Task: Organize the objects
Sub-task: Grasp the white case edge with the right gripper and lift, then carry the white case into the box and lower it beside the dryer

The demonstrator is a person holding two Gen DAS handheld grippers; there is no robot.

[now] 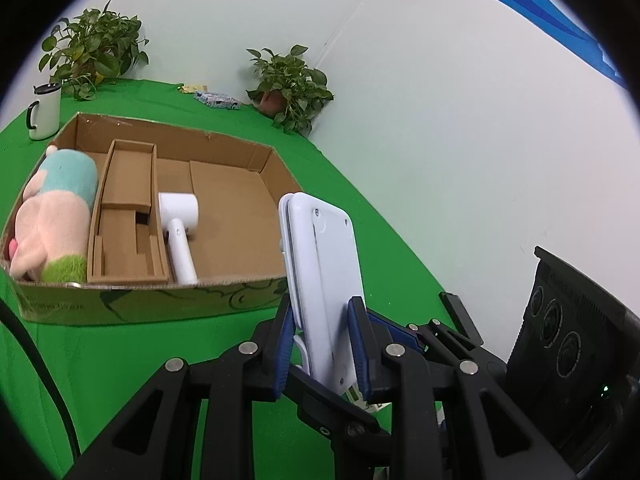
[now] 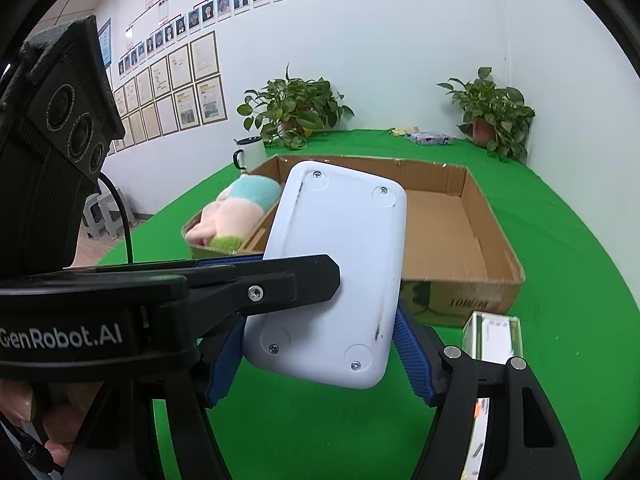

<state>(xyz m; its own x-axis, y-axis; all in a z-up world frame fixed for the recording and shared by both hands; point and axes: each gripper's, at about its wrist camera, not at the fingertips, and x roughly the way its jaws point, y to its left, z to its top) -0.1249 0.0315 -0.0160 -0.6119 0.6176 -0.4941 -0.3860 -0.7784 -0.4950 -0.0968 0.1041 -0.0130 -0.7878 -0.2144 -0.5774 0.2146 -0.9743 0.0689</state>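
A flat white device [image 1: 324, 280] with screws in its back hangs above the green table, held by both grippers. My left gripper [image 1: 322, 336] is shut on its thin sides, blue pads pressing on both faces. In the right wrist view the device [image 2: 340, 256] shows its broad back, and my right gripper [image 2: 320, 336] is shut across its width. One of the left gripper's fingers [image 2: 280, 280] crosses in front of it. Beyond lies an open cardboard box [image 1: 160, 296] holding a plush toy [image 1: 56, 208], a cardboard insert [image 1: 128, 216] and a white hair dryer [image 1: 178, 220].
Green cloth covers the table [image 2: 560, 280]. A white mug [image 1: 44, 112] and two potted plants [image 1: 92, 48] [image 1: 288, 88] stand at the back, with a patterned packet [image 1: 216, 100] between them. A small clear box [image 2: 492, 336] sits near the right gripper. The box's right half [image 2: 448, 224] is bare.
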